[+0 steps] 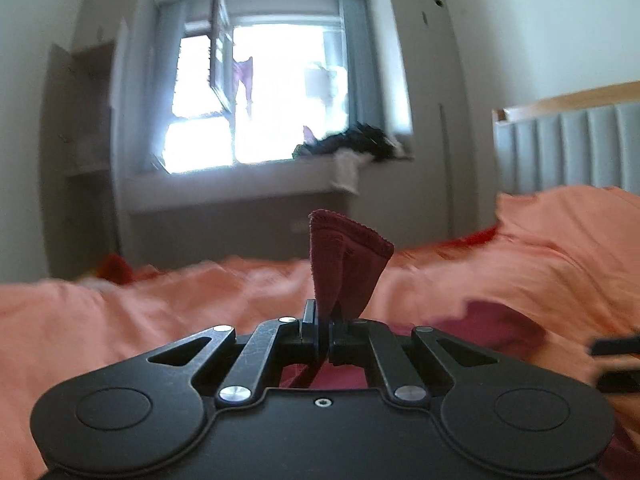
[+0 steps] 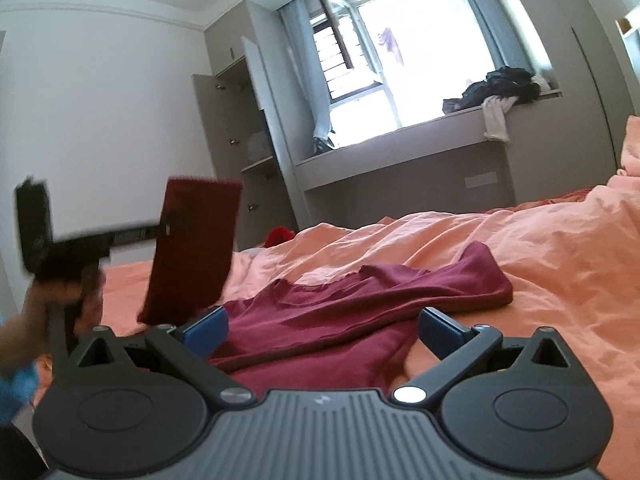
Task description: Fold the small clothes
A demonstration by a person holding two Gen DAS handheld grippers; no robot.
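Note:
A dark red garment [image 2: 352, 320] lies crumpled on the orange bed [image 2: 540, 264]. My left gripper [image 1: 323, 320] is shut on one end of it, a sleeve [image 1: 348, 260] that sticks up past the closed jaws. The right wrist view shows that gripper [image 2: 160, 232] at the left, lifting the sleeve [image 2: 192, 248] above the bed. My right gripper [image 2: 322, 326] is open and empty, its blue fingertips [image 2: 206, 326] spread wide just over the garment's near edge.
A window ledge [image 2: 400, 140] with a heap of dark and white clothes [image 2: 500, 88] runs behind the bed. An open grey wardrobe [image 2: 240, 140] stands at the left. A padded headboard [image 1: 568, 148] is at the right. A red item [image 2: 280, 236] lies beyond the bed.

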